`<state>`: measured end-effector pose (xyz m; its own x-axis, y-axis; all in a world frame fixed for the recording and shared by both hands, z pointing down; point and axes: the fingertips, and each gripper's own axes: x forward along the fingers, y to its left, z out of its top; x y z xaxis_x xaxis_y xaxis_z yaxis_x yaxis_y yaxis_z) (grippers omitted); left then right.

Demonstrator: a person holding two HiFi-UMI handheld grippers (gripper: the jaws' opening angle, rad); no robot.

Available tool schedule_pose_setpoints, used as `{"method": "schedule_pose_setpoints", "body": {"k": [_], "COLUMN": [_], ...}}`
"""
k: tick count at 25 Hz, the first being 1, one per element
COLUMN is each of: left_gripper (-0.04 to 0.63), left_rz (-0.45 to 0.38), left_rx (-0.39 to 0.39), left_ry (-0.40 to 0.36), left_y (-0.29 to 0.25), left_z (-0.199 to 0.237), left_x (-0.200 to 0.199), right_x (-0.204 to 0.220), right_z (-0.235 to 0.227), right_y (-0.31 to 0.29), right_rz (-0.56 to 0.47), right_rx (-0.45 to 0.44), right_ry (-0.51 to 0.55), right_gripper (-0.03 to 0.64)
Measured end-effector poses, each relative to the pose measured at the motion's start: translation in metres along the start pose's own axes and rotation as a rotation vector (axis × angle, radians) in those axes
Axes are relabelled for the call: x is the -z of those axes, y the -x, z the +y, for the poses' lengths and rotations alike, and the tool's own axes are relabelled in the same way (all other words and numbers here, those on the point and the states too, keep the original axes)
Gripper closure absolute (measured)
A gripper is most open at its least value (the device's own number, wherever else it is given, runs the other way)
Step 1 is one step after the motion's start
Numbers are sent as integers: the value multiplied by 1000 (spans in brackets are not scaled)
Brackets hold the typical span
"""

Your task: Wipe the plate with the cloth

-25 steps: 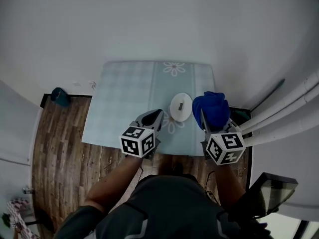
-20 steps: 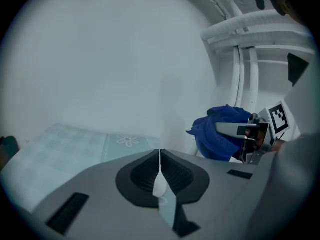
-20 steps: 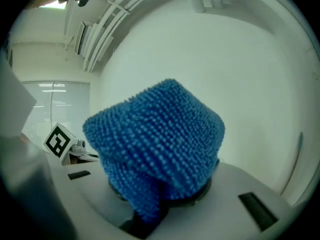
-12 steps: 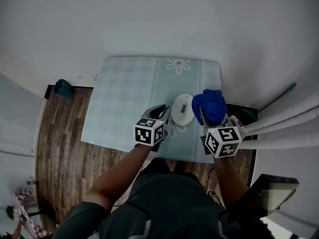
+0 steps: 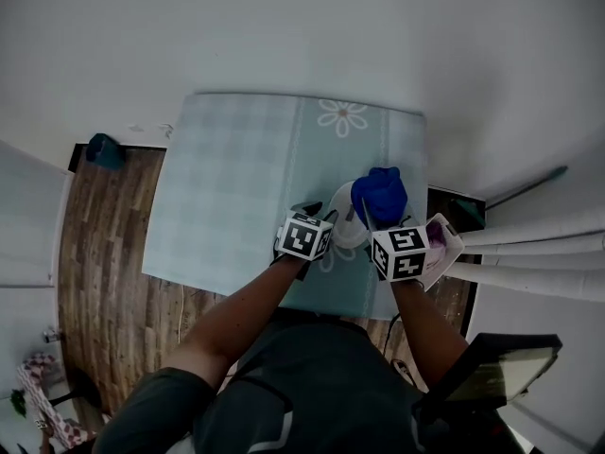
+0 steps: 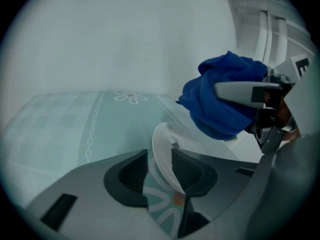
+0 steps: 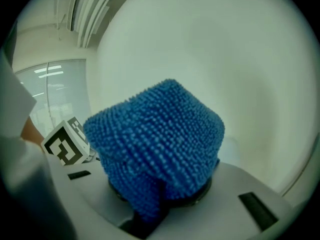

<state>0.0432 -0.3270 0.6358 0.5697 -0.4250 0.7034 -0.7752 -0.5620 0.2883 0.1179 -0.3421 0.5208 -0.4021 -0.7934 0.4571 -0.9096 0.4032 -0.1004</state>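
Observation:
A small white plate (image 5: 342,223) sits on the pale blue flowered tablecloth (image 5: 236,178) near its front edge. My left gripper (image 5: 319,214) is at the plate's left rim. In the left gripper view its jaws are opening and straddle the plate (image 6: 162,146) rim, the left gripper (image 6: 160,168) pads not visibly pressing. My right gripper (image 5: 369,218) is shut on a bunched blue cloth (image 5: 380,197), which hangs over the plate's right side. The cloth (image 7: 160,144) fills the right gripper view and hides the right gripper (image 7: 162,196) jaws' tips. From the left gripper view the cloth (image 6: 220,104) hovers just above the plate.
The table stands against a white wall, with wood floor (image 5: 104,253) to its left. A teal object (image 5: 99,149) lies on the floor at the wall. White pipes (image 5: 539,253) run along the right. A white-and-pink item (image 5: 442,246) sits by the table's right corner.
Both grippers have come down and forward onto the plate. The left jaws, shut before, now stand apart around the plate's rim. The cloth has travelled with the right gripper over the plate.

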Motion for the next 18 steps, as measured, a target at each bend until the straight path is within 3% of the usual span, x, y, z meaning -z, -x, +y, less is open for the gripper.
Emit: {"method": "schedule_pose_setpoints", "body": {"k": [4,7,10,18], "left_gripper": [446,449,455,511], "left_rz": [55,117,114,48], "left_rx": [32,13,0,-19], "left_ry": [-18,-46,-39,169], "left_y": [-19,-27,-27,-26], "left_z": [-3,0,0,0], "left_x": [10,21,23,21], "right_x": [22,33,47,82], "right_z": [4,6,13,-7], "right_y": [-34,-54,-72,-77], "right_rz": [78,114,158,295], "right_rx": [-18,-27,-63,5], "right_ry": [37,51,68,73], "right_gripper": [548,548,548,548]}}
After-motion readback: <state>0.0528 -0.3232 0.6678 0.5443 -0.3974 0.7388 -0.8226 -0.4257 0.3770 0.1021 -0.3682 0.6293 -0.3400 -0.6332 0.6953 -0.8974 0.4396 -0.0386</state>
